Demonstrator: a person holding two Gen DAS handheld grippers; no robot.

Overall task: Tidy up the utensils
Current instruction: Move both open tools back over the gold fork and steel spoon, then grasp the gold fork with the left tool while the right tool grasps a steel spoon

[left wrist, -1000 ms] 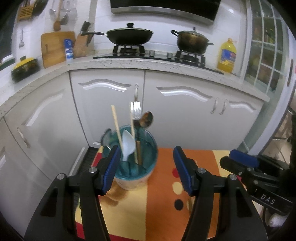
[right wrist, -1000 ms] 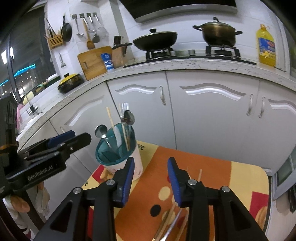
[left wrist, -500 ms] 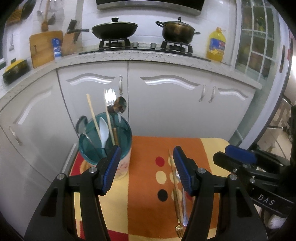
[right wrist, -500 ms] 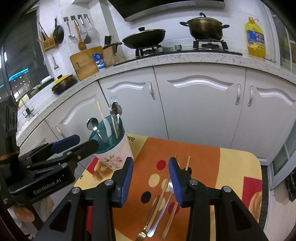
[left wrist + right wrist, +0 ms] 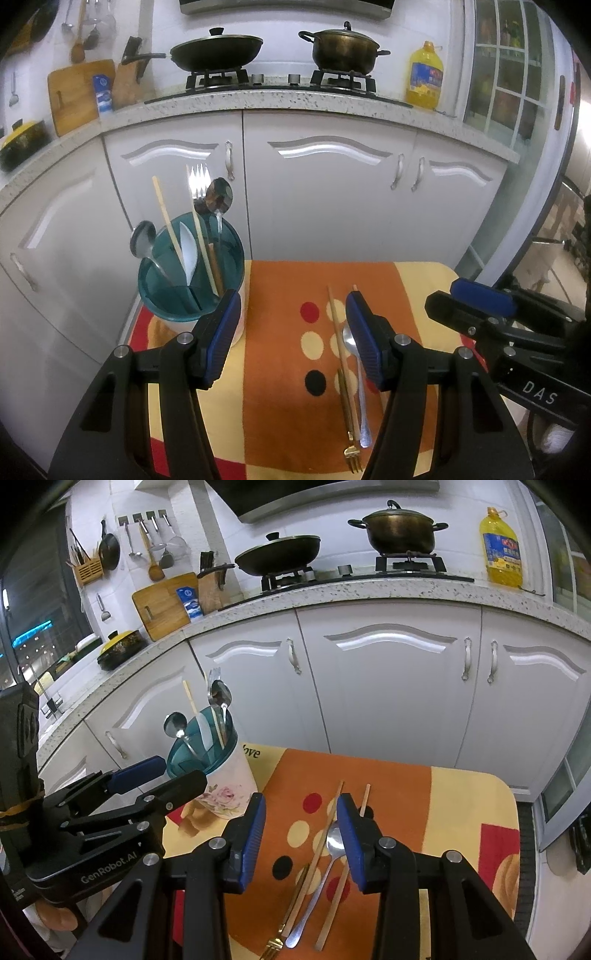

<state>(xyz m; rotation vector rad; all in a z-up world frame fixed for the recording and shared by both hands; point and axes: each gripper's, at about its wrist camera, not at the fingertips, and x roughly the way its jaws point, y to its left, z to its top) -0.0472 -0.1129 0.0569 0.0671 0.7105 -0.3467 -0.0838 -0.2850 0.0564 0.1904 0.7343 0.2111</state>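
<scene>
Kitchen worktop (image 5: 461, 786): both claws, left claw (image 5: 291, 338) and right claw (image 5: 301, 834), have pulled back, gaping empty; spoon (image 5: 325, 867) lower centre now exposed for picking.

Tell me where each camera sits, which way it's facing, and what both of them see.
Left wrist: on the left hand-held gripper, facing the cabinets over the patterned table; its open blue fingers frame the view, the right hand-held gripper at right.
Right wrist: on the right hand-held gripper, facing the same way from further right; its open fingers show, the left one low at left.
Shared: the teal utensil holder, loose spoon, gold fork and stove pots.
</scene>
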